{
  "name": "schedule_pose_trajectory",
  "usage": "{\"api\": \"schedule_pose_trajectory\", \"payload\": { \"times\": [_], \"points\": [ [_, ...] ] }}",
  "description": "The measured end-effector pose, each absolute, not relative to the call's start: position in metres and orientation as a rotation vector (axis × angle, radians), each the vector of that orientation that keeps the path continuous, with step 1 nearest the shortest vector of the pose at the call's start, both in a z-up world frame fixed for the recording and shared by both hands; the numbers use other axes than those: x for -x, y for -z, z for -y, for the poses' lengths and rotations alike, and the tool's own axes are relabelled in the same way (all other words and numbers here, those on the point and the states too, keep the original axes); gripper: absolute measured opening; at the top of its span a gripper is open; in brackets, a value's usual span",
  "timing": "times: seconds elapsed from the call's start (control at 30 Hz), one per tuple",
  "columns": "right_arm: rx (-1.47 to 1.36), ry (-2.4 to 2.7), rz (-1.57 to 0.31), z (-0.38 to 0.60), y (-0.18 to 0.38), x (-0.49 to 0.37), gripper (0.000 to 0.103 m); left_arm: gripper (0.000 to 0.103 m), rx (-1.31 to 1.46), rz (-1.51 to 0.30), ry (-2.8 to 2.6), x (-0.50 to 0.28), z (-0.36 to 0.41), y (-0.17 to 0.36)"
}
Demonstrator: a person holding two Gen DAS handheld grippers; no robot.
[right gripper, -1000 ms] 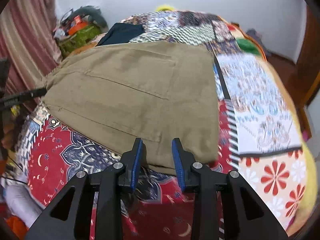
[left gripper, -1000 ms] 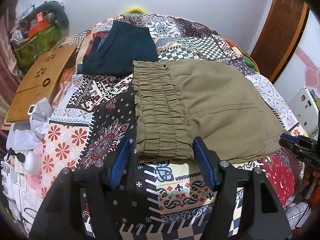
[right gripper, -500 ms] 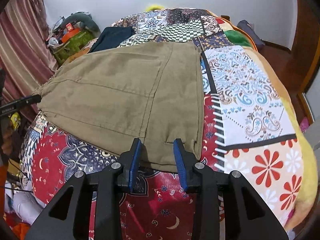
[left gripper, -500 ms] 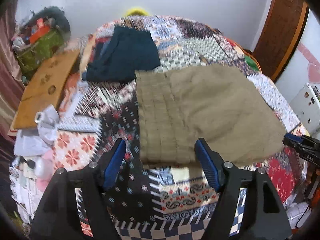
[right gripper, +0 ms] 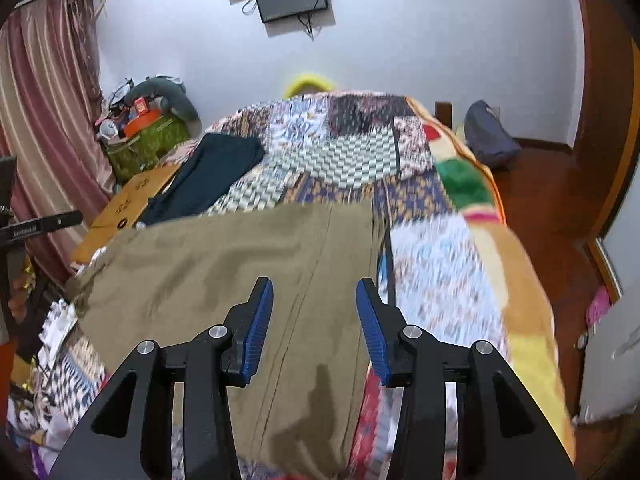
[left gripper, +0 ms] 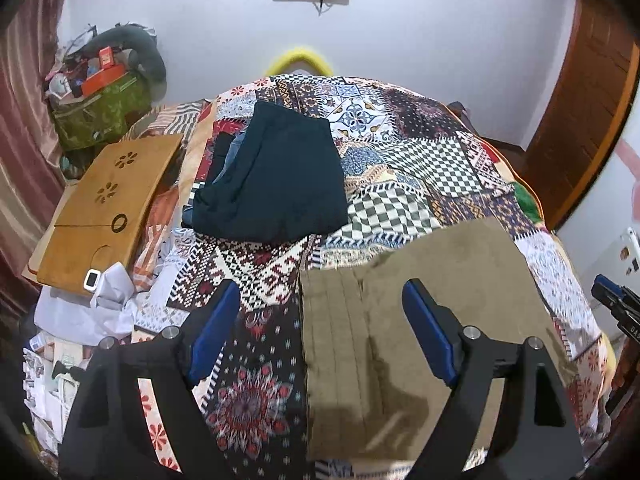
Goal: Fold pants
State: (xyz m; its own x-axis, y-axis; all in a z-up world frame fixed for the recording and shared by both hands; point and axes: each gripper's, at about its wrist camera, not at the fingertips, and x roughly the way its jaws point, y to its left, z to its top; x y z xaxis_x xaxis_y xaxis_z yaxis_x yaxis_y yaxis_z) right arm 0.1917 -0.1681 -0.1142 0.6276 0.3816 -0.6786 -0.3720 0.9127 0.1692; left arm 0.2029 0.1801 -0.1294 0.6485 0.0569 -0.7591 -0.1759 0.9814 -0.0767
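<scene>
Hovering apart: both tongs gaping over khaki pants (left gripper: 420, 320) edges.

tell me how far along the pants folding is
Done: the khaki pants lie folded into a flat block on the quilt, and a dark folded garment sits beyond them. In hand: nothing; the left gripper and right gripper are both open above the pants. Left: perhaps one more fold or moving them to the dark garment; I can't tell which.
</scene>
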Motion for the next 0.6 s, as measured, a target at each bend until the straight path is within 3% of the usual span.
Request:
{"api": "schedule_pose_trajectory", "payload": {
  "times": [0.23,0.6],
  "points": [
    [0.043,-0.437,-0.79,0.155,0.124,-0.247,0.042,0.087,0.192,-0.925,-0.153,-0.246,-0.192,0.148],
    [-0.001,-0.437,-1.004,0.152,0.189,-0.344,0.042,0.09,0.109,-1.032,-0.155,-0.282,-0.184,0.196]
  ]
}}
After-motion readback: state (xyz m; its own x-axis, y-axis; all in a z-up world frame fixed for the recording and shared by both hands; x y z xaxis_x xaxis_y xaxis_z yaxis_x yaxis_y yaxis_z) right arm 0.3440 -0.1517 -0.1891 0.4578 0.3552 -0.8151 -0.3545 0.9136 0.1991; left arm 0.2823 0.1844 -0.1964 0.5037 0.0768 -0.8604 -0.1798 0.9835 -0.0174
